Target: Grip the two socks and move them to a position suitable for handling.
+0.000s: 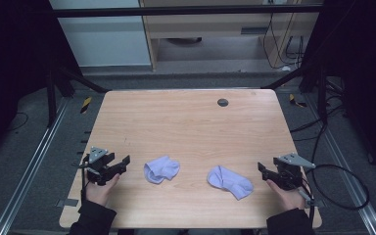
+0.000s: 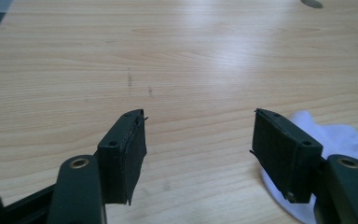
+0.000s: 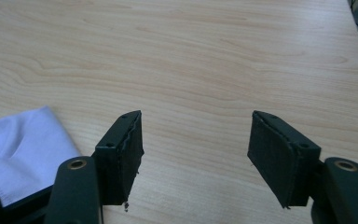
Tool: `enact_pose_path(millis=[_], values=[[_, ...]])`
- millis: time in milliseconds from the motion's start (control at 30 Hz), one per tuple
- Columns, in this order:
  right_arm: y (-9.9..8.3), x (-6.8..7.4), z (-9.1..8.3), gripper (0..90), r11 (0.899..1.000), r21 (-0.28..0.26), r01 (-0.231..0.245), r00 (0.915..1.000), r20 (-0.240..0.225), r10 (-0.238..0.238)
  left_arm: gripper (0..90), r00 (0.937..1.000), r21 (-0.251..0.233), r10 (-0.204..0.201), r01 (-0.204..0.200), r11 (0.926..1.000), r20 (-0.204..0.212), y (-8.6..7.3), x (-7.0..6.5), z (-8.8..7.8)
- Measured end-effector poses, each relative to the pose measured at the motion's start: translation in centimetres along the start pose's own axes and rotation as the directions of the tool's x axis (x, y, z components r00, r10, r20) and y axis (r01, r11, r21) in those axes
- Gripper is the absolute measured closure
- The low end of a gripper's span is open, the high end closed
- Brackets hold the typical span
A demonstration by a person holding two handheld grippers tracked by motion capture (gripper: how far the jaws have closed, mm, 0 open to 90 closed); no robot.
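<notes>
Both grippers, left (image 1: 119, 165) and right (image 1: 266, 171), stand with jaws open and empty beside two crumpled lavender fabric socks (image 1: 161, 169) (image 1: 229, 181). Risk: a shallow pinch slips off the cloth.

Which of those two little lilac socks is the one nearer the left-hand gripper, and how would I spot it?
Start at the wooden table and look along its near edge, where two pale lilac socks lie side by side. The sock nearer the left gripper is the left sock. It is bunched into a short, rounded clump, while the right sock lies stretched out longer and slanted.
</notes>
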State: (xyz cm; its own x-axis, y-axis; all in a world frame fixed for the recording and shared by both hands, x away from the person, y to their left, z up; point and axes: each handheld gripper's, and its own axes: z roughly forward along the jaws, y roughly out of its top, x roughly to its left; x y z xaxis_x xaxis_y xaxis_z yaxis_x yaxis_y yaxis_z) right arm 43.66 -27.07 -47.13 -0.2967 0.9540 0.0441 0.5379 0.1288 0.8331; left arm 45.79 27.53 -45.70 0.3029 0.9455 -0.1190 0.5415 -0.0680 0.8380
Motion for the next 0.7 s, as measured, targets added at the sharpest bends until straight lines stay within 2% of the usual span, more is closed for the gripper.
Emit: enact_pose_path(millis=[133,167,233,333,367,467,700], values=[[0.2,0.5,-0.2,39.1,1.0,0.0,0.011,0.9998,-0.015,-0.011,35.7,0.9992,-0.002,0.025,-0.025,0.9997,0.031,0.1,-1.5,-0.1],[0.2,0.5,-0.2,39.1,1.0,0.0,0.011,0.9998,-0.015,-0.011,36.5,0.9992,-0.002,0.025,-0.025,0.9997,0.031,0.1,-1.5,-0.1],[0.4,0.9,-0.4,40.5,1.0,0.002,0.01,0.9995,-0.031,-0.01,37.4,0.9976,0.004,0.041,-0.041,0.9991,0.056,0.1,-2.6,-0.1],[0.4,1.3,-0.4,40.7,1.0,0.014,0.025,0.9991,-0.035,-0.024,38.2,0.996,0.007,0.054,-0.054,0.9985,0.072,0.1,-3.3,0.0],[0.6,1.7,-0.4,41.0,0.999,0.023,0.045,0.9982,-0.041,-0.044,38.6,0.9945,0.008,0.066,-0.066,0.9978,0.082,0.1,-3.9,0.0],[0.7,2.4,-0.3,42.2,0.998,0.031,0.05,0.9971,-0.058,-0.048,40.2,0.993,0.012,0.068,-0.069,0.9975,0.097,0.2,-4.7,0.0],[1.2,3.8,0.2,43.6,0.994,0.048,0.098,0.9922,-0.081,-0.094,40.9,0.9901,0.021,0.081,-0.084,0.9962,0.114,0.5,-5.9,0.2]])
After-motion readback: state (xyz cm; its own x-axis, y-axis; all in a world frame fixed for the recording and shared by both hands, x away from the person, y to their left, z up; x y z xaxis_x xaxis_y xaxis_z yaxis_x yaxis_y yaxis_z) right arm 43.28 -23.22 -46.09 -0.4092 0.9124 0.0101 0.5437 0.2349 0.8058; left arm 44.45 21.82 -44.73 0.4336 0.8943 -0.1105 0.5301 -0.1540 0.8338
